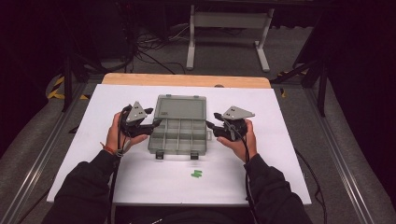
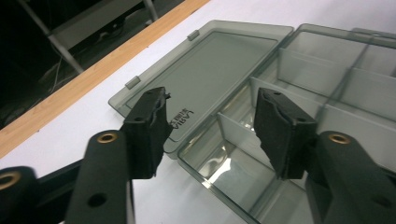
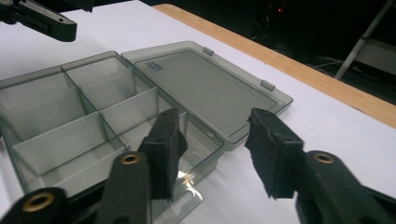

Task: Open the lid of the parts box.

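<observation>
A clear grey compartment box (image 1: pixel 180 135) lies open in the middle of the white board (image 1: pixel 280 154), its lid (image 1: pixel 181 107) folded flat toward the far side. The compartments look empty. My left gripper (image 1: pixel 154 117) is at the box's left edge, open, with nothing between its pads. In the left gripper view the left gripper (image 2: pixel 212 100) hovers over the corner where the lid (image 2: pixel 219 65) meets the tray (image 2: pixel 327 84). My right gripper (image 1: pixel 212 120) stands open at the box's right edge. In the right gripper view the right gripper (image 3: pixel 215 119) straddles the tray's near corner (image 3: pixel 201 154) without touching it.
A small green piece (image 1: pixel 196 174) lies on the board in front of the box. The wooden table edge (image 1: pixel 187 80) runs behind the board. A white stand (image 1: pixel 229 21) and cables are on the floor beyond. The left gripper's jaw (image 3: pixel 42 18) crosses the right gripper view's top left.
</observation>
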`<state>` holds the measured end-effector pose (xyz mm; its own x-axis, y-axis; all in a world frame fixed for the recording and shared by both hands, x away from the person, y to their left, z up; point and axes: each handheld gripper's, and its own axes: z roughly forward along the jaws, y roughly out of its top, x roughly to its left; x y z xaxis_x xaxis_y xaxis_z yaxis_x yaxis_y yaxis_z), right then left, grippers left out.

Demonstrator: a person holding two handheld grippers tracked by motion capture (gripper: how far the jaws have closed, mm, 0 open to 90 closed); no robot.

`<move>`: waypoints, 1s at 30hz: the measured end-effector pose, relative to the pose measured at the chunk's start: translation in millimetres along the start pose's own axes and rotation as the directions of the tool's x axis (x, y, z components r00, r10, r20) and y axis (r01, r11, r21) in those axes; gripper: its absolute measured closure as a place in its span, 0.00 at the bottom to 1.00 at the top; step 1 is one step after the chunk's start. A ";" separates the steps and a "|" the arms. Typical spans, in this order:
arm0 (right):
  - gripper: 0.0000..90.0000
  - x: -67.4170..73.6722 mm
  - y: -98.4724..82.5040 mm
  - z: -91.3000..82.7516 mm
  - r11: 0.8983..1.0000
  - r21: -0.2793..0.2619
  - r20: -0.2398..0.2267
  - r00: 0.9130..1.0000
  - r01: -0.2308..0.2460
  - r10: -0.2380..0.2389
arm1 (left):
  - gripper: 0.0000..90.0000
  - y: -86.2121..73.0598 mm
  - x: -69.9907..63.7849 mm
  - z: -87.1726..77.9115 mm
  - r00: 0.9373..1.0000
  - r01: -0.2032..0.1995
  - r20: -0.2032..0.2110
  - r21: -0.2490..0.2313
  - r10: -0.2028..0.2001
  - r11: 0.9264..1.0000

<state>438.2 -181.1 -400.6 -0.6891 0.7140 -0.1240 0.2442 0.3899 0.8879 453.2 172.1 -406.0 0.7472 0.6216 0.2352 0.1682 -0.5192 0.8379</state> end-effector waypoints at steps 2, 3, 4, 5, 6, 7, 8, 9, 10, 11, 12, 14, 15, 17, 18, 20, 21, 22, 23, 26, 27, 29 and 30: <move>0.40 2.4 0.8 -6.1 0.999 -0.037 -0.015 1.000 -0.002 0.001 | 0.35 -1.3 -0.3 -5.1 1.000 -0.001 -0.003 -0.013 0.001 1.000; 0.40 2.4 0.8 -6.1 0.999 -0.037 -0.015 1.000 -0.002 0.001 | 0.32 -1.3 -0.3 -5.1 1.000 -0.001 -0.003 -0.013 0.001 1.000; 0.38 3.4 1.0 -7.7 0.999 -0.045 -0.018 1.000 0.004 -0.005 | 0.32 -2.2 -0.8 -6.7 1.000 0.004 0.006 -0.015 -0.004 1.000; 0.35 4.5 1.3 -9.7 0.999 -0.051 -0.016 1.000 0.011 -0.012 | 0.30 -2.8 -0.9 -7.9 1.000 -0.002 0.009 -0.015 0.002 1.000; 0.32 5.2 1.5 -10.8 0.998 -0.054 -0.013 1.000 0.013 -0.014 | 0.29 -3.7 -1.7 -9.3 1.000 -0.006 0.010 -0.016 0.006 1.000; 0.31 5.6 1.4 -12.3 0.998 -0.061 -0.014 1.000 0.017 -0.018 | 0.27 -4.7 -2.8 -11.1 1.000 -0.009 0.012 -0.016 0.009 1.000; 0.27 6.2 0.9 -13.9 0.998 -0.063 -0.014 1.000 0.015 -0.016 | 0.25 -5.2 -3.1 -12.8 1.000 -0.014 0.021 -0.018 0.014 1.000; 0.24 7.0 0.7 -14.8 0.998 -0.058 -0.002 1.000 0.020 -0.020 | 0.23 -5.8 -3.8 -14.7 0.999 -0.015 0.029 -0.025 0.016 1.000; 0.21 7.7 -0.4 -16.6 0.998 -0.059 0.008 1.000 0.024 -0.024 | 0.20 -6.3 -4.2 -16.3 0.999 -0.018 0.033 -0.029 0.019 0.999; 0.21 7.7 -0.4 -16.6 0.998 -0.059 0.008 1.000 0.024 -0.024 | 0.19 -6.7 -4.6 -18.2 0.999 -0.021 0.038 -0.033 0.022 0.999; 0.17 7.9 -1.5 -18.2 0.998 -0.055 0.013 1.000 0.021 -0.020 | 0.18 -7.2 -4.8 -20.2 0.999 -0.024 0.041 -0.038 0.026 0.999; 0.17 8.2 -1.9 -19.5 0.998 -0.050 0.016 1.000 0.022 -0.021 | 0.12 -8.1 -5.9 -23.4 0.998 -0.033 0.043 -0.039 0.034 0.999; 0.16 8.6 -2.2 -20.8 0.999 -0.049 0.016 1.000 0.023 -0.023 | 0.12 -8.6 -7.1 -26.0 0.998 -0.030 0.049 -0.045 0.032 0.999; 0.15 10.5 -2.4 -23.7 0.998 -0.044 0.021 0.999 0.038 -0.037 | 0.12 -8.7 -8.6 -29.2 0.999 -0.033 0.042 -0.052 0.035 0.998; 0.15 11.1 -2.6 -24.5 0.998 -0.042 0.017 0.999 0.040 -0.039 | 0.12 -9.0 -9.8 -31.9 0.998 -0.033 0.044 -0.061 0.036 0.998; 0.15 13.3 -3.3 -27.2 0.998 -0.036 0.018 0.998 0.054 -0.054 | 0.10 -9.8 -10.9 -34.8 0.998 -0.034 0.043 -0.065 0.037 0.997; 0.15 14.0 -3.5 -28.0 0.998 -0.035 0.018 0.998 0.059 -0.059 | 0.10 -10.4 -12.2 -36.4 0.998 -0.030 0.047 -0.068 0.033 0.997; 0.15 15.1 -3.8 -29.1 0.997 -0.035 0.016 0.998 0.062 -0.062 | 0.10 -10.9 -13.2 -38.0 0.998 -0.035 0.049 -0.071 0.039 0.997; 0.15 15.5 -4.2 -30.5 0.997 -0.036 0.018 0.998 0.065 -0.065 | 0.10 -11.7 -14.7 -39.9 0.998 -0.038 0.053 -0.074 0.042 0.997; 0.15 16.3 -5.9 -34.9 0.997 -0.033 0.023 0.997 0.073 -0.072 | 0.09 -13.9 -17.1 -44.8 0.997 -0.051 0.062 -0.081 0.056 0.995; 0.15 16.3 -6.7 -36.2 0.997 -0.029 0.027 0.997 0.075 -0.074 | 0.09 -14.8 -17.4 -46.8 0.996 -0.050 0.063 -0.087 0.055 0.995; 0.15 16.3 -7.8 -37.7 0.997 -0.027 0.029 0.997 0.076 -0.075 | 0.09 -16.3 -18.0 -49.4 0.996 -0.041 0.070 -0.092 0.048 0.995; 0.15 16.4 -9.5 -39.9 0.997 -0.026 0.031 0.997 0.078 -0.077 | 0.09 -17.3 -17.9 -51.7 0.996 -0.046 0.073 -0.098 0.053 0.994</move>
<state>397.4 -196.3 -393.4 -0.6848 0.6992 -0.2056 0.1722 0.4294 0.8865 403.7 200.3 -399.3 0.7999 0.5489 0.2426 0.0704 -0.4873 0.8704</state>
